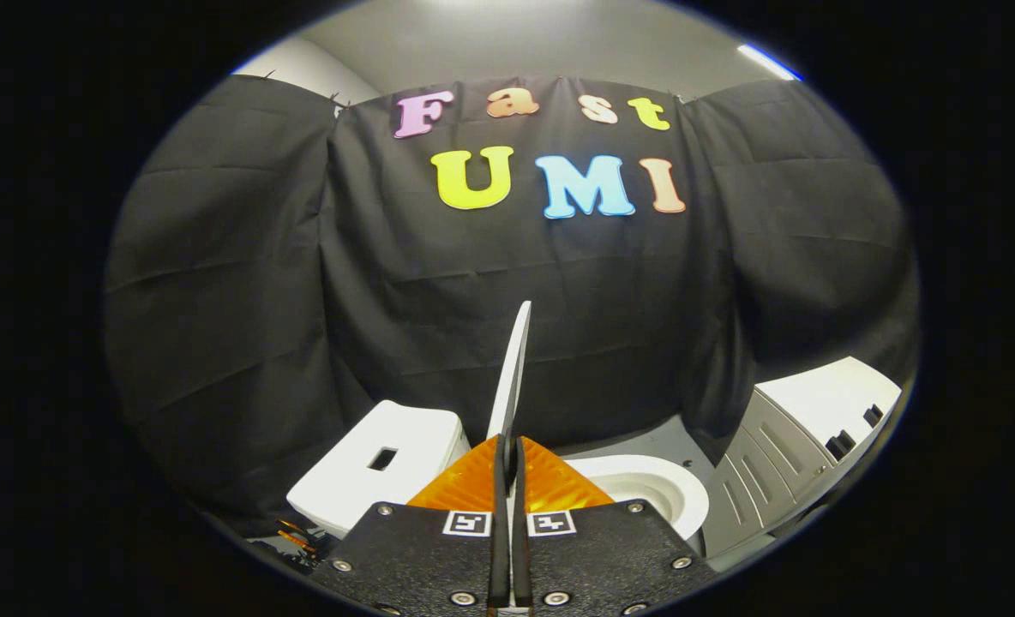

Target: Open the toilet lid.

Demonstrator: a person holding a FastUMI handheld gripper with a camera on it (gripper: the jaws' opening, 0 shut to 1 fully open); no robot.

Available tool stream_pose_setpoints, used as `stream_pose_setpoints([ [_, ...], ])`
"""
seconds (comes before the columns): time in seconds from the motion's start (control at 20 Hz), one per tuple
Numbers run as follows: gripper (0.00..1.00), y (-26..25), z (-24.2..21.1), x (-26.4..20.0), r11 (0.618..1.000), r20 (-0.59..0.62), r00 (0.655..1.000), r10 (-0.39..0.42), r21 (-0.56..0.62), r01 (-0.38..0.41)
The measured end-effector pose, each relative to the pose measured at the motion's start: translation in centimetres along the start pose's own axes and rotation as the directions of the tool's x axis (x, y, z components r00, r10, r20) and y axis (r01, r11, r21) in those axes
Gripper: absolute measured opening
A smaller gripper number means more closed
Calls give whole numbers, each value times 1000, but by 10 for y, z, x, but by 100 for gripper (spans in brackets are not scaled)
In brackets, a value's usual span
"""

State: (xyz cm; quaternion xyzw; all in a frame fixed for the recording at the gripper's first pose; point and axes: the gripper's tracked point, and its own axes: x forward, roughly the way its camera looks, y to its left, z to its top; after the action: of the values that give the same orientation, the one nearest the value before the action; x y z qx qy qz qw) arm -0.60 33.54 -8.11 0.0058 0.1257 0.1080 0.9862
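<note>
My gripper (pixel 508 454) pinched narrow on toilet lid (pixel 514 368), both fingers pressing its lower edge. Lid raised, stands edge-on, rising straight ahead beyond fingertips; its faces hard to make out. Tank (pixel 379 467) beside left finger, bowl rim (pixel 653 493) beside right, partly hidden behind gripper body. White cabinet (pixel 807 437) further right, cut off. Black cloth wall (pixel 216 300) behind.

The gripper (pixel 508 463) carries two dark, flat, textured plates side by side, fastened with round silver screws along their edges. Each plate bears a small square black-and-white marker near the seam. The fingers (pixel 550 484) are ribbed, wedge-shaped, tapering forward to points
</note>
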Motion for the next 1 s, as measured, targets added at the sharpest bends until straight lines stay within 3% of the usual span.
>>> stream_pose_setpoints([
  [1.0,1,148,-11,12,983,-6,993,122,-139,-121],
])
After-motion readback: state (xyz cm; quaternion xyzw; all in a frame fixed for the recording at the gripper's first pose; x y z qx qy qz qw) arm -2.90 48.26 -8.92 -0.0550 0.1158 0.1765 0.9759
